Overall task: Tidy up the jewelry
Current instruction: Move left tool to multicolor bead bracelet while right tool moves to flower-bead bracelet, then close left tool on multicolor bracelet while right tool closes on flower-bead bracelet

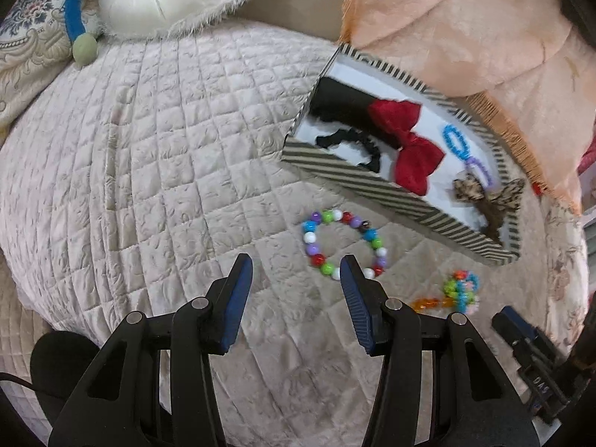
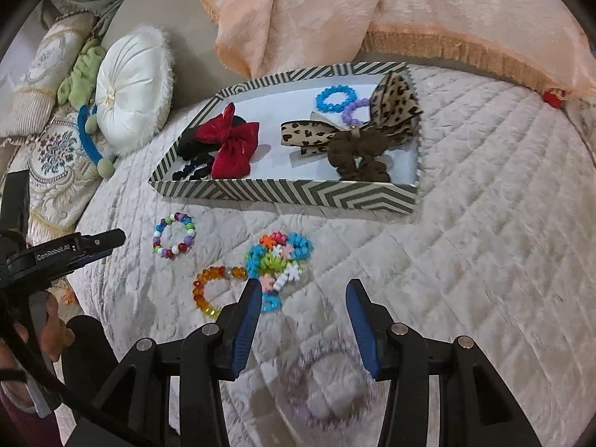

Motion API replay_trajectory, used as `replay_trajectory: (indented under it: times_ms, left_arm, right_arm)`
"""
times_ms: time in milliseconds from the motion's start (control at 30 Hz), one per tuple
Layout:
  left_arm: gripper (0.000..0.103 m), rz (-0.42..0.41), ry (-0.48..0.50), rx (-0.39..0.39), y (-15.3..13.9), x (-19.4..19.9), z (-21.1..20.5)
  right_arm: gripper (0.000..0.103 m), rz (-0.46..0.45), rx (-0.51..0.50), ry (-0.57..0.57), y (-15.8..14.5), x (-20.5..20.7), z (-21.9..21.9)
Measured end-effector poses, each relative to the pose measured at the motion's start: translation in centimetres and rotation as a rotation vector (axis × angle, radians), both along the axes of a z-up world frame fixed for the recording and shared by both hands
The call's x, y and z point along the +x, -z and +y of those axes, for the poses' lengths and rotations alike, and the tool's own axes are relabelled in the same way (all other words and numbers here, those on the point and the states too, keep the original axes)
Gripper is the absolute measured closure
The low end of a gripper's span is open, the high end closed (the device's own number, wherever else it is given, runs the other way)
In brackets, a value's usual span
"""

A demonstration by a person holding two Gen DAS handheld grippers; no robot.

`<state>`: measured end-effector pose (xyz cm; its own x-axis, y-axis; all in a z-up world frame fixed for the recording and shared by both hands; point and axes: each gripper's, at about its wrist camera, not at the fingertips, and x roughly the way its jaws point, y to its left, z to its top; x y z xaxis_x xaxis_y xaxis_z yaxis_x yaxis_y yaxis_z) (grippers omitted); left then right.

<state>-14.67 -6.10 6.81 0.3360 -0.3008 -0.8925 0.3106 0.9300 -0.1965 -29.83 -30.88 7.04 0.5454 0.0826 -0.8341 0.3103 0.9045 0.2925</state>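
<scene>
Fingers of the right gripper hide part of the star-bead bracelet.

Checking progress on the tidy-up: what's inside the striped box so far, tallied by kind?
Bows: 2 (red bow, leopard bow)
Scrunchies: 2 (black scrunchie, brown scrunchie)
Bead bracelets: 2 (blue bracelet, purple bracelet)
Total: 6

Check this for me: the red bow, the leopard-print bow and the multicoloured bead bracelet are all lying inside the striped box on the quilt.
One thing is off. The multicoloured bead bracelet is not in the striped box; it lies on the quilt in front of it, as the right wrist view shows. The red bow and the leopard-print bow are inside.
</scene>
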Motion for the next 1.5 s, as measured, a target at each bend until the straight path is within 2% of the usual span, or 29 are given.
replay_trajectory:
  times_ms: [267,433,500,600,667,733,833,933,1133,1500]
  left_arm:
    - [0.054,0.006,0.004,0.065,2.3,1.7,-1.5]
    - [0.054,0.002,0.016,0.096,3.1,2.5,-2.8]
    - [0.054,0.0,0.029,0.112,3.4,2.7,-3.4]
    - [0.054,-0.009,0.048,0.148,4.1,2.9,-4.2]
    - [0.054,-0.025,0.061,0.152,4.1,2.8,-4.4]
    - [0.056,-0.027,0.066,0.136,4.1,2.9,-4.4]
    - [0.091,-0.027,0.08,0.107,4.0,3.2,-4.3]
    - [0.095,-0.015,0.084,0.072,3.4,3.2,-3.8]
    - [0.095,-0.022,0.098,0.0,1.0,2.5,-3.4]
    - [0.095,-0.083,0.125,-0.069,-4.3,0.9,-3.0]
  right_arm:
    - [0.062,0.036,-0.02,-0.082,1.3,3.4,-0.7]
    - [0.072,0.068,-0.058,-0.124,2.9,5.3,-0.7]
    - [0.076,0.068,-0.071,-0.144,3.0,5.7,-0.4]
    - [0.089,0.071,-0.082,-0.192,2.7,5.6,0.6]
    - [0.091,0.066,-0.09,-0.204,2.6,5.1,0.8]
    - [0.091,0.05,-0.061,-0.18,2.3,4.7,0.4]
    - [0.091,0.005,-0.029,-0.15,1.1,4.0,-0.5]
    - [0.091,-0.047,-0.002,-0.135,-0.8,3.2,-1.1]
    - [0.091,-0.127,0.002,-0.121,-4.4,2.1,-1.6]
    - [0.092,-0.232,-0.034,-0.101,-9.5,0.7,-1.6]
